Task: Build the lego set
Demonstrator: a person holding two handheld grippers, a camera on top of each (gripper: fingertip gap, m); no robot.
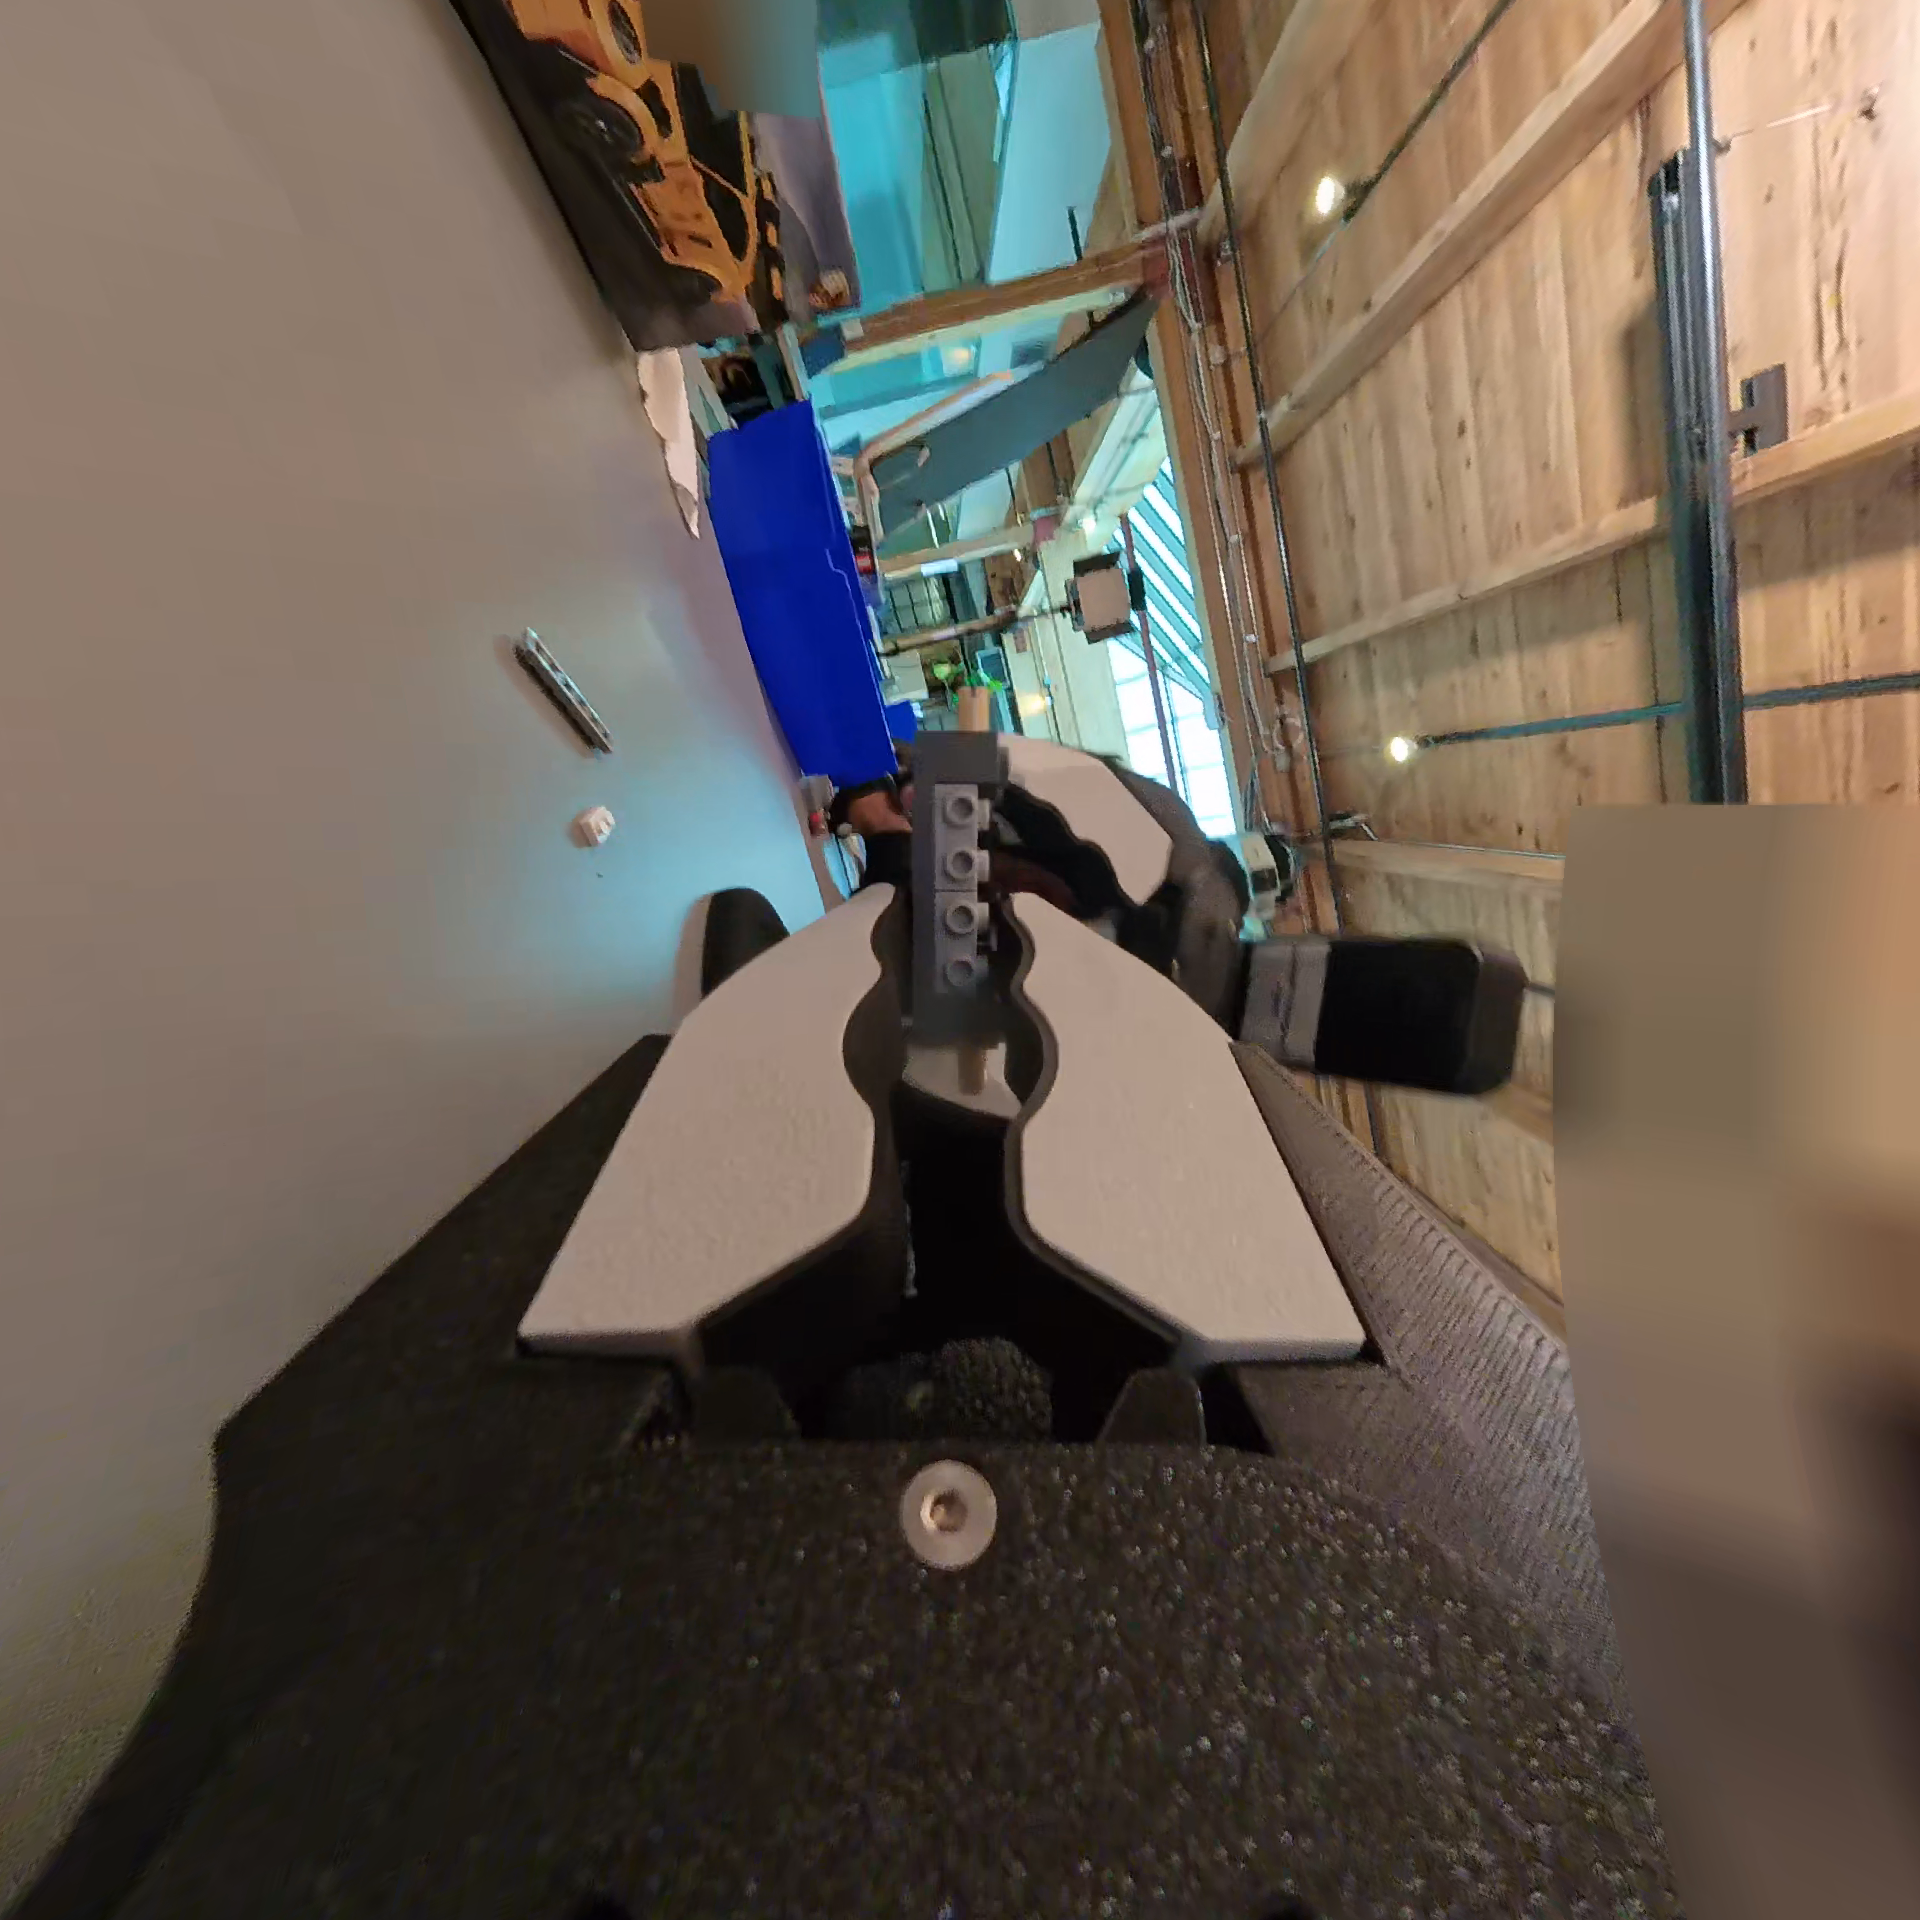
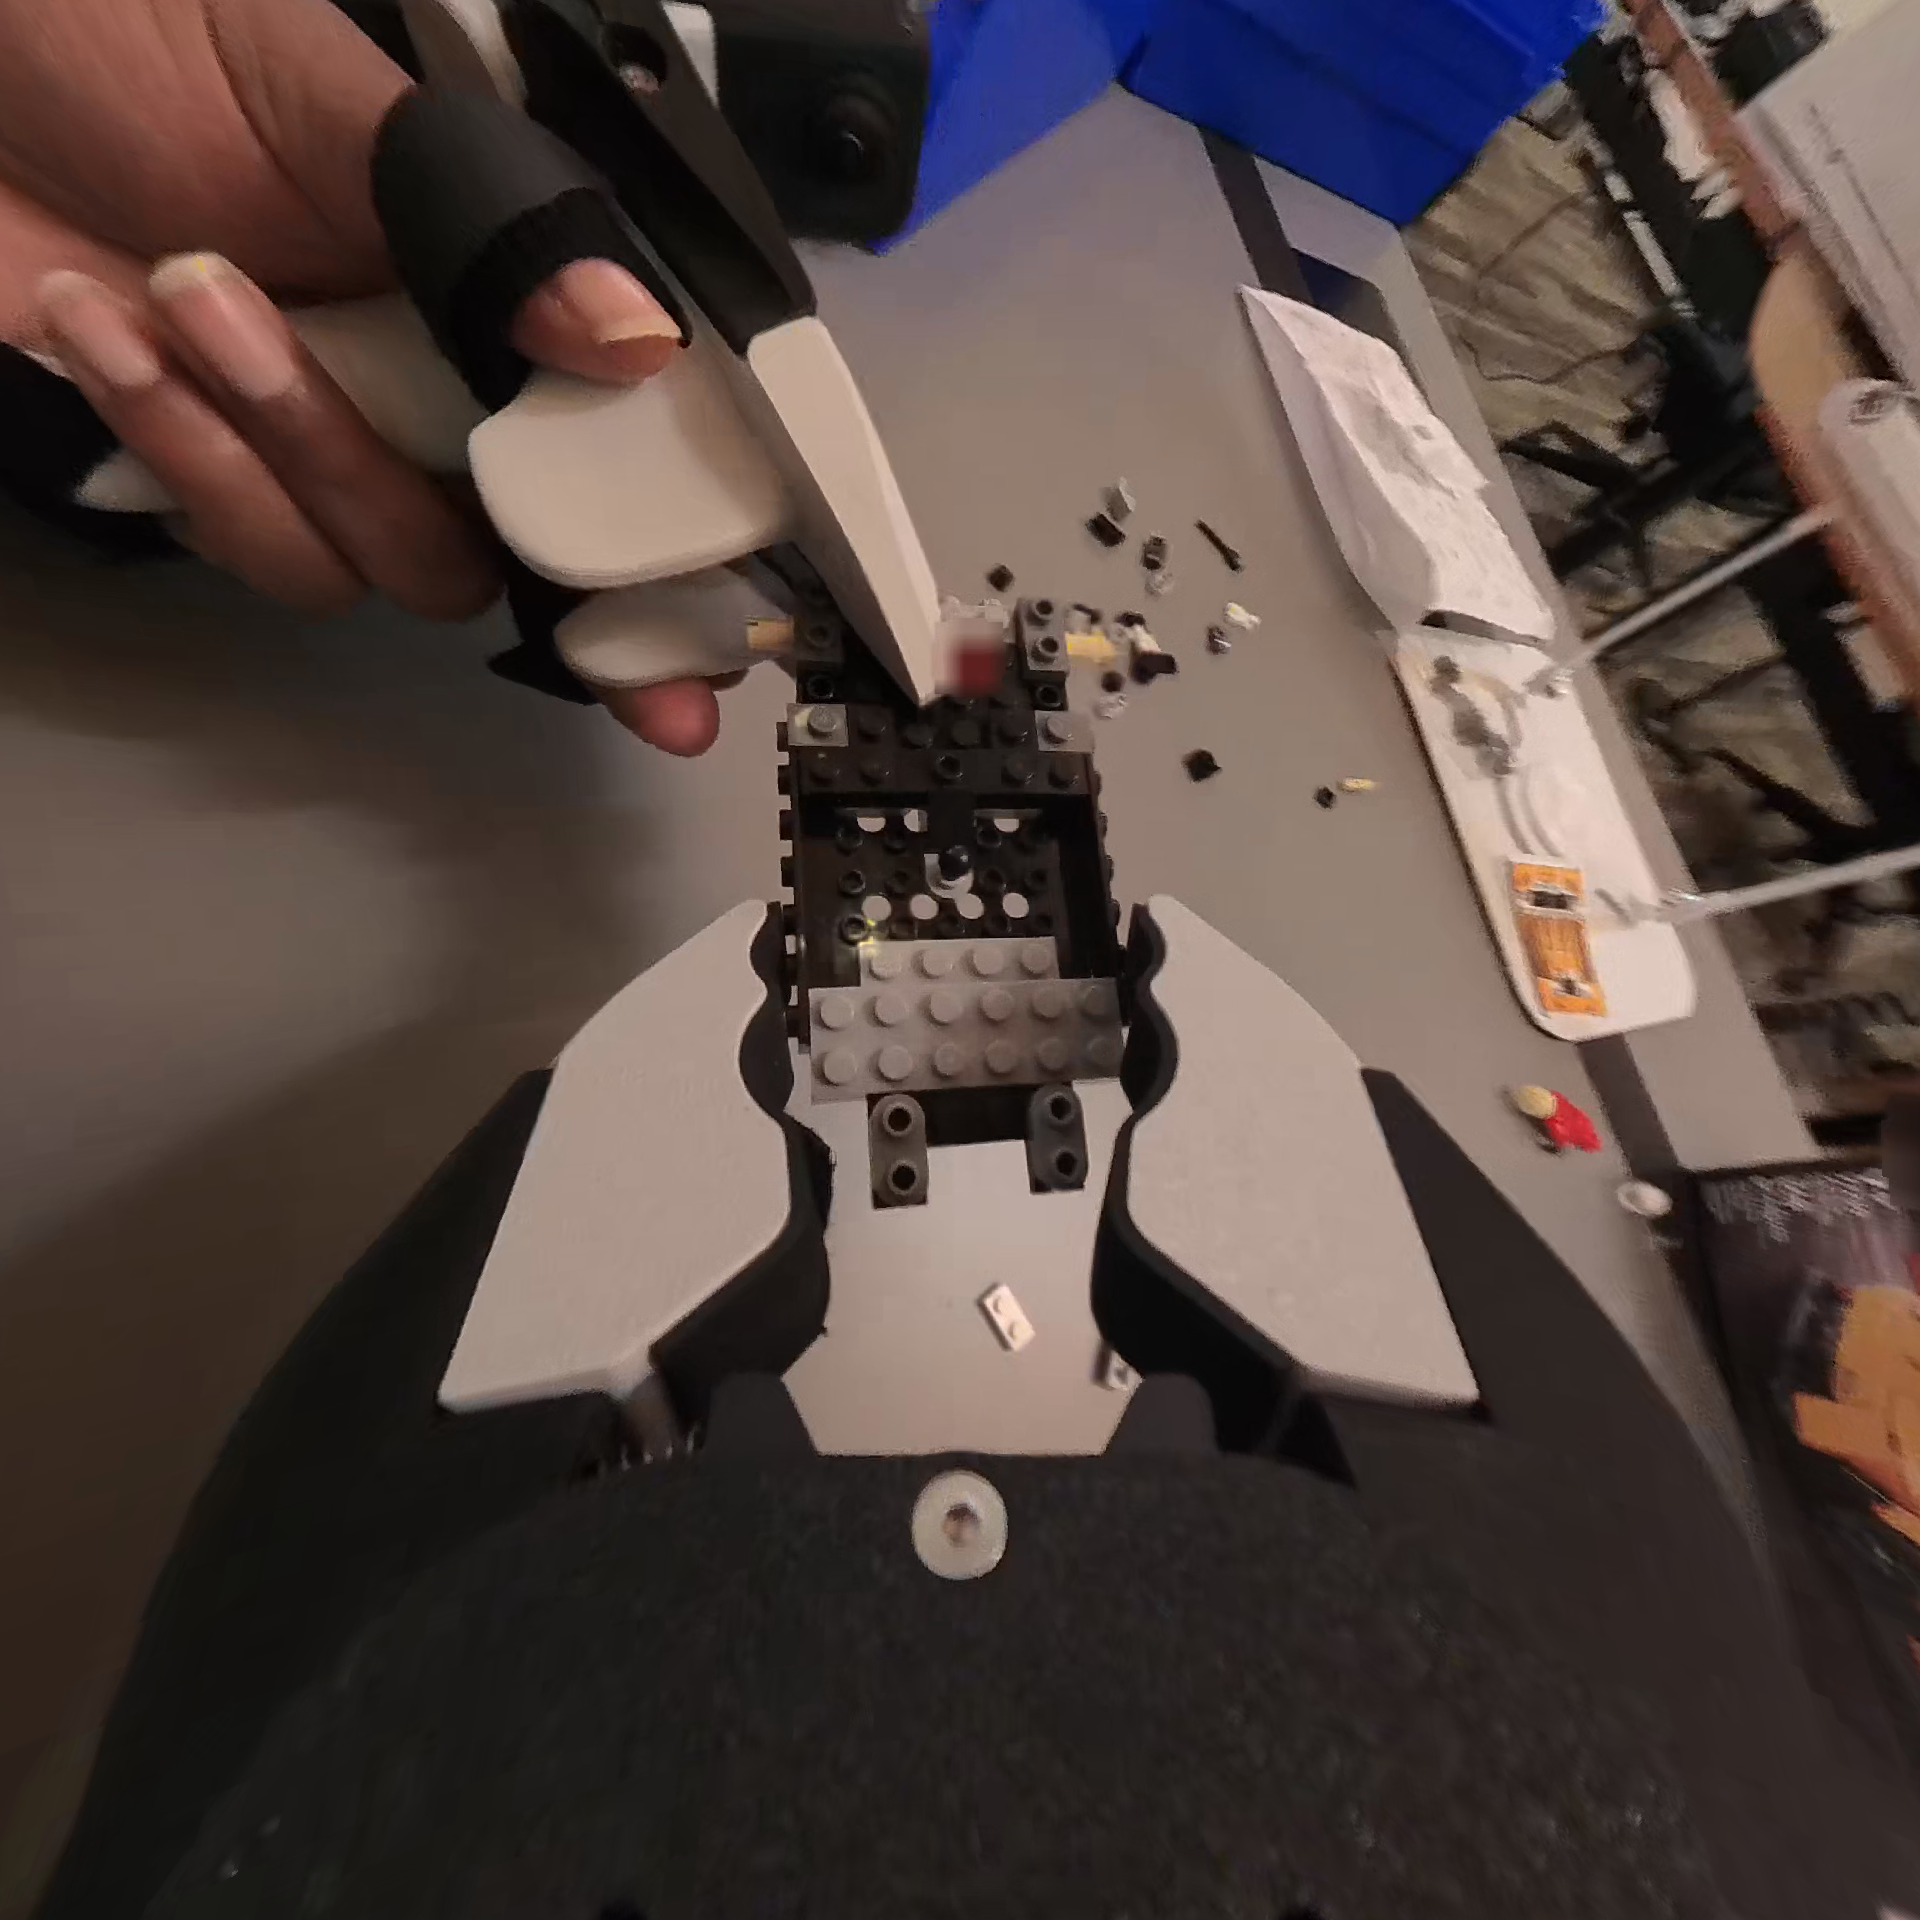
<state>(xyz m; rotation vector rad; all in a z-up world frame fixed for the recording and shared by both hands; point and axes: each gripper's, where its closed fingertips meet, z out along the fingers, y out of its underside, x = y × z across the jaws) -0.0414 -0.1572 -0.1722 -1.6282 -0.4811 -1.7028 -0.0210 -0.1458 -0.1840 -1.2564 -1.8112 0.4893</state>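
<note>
Right now your right tongs are clamped across the near end of the black lego build, which rests on the grey tabletop with its long axis running straight away from you. Your left tongs are pinched on a grey studded piece, tips down at the build's far end. I'd judge that far end is where the piece goes, so the left is the nearer one.

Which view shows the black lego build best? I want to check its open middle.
The right wrist view: the black lego build sits between the right gripper, seen from above. The left wrist view shows only a grey studded piece in the left gripper, edge-on.
</note>
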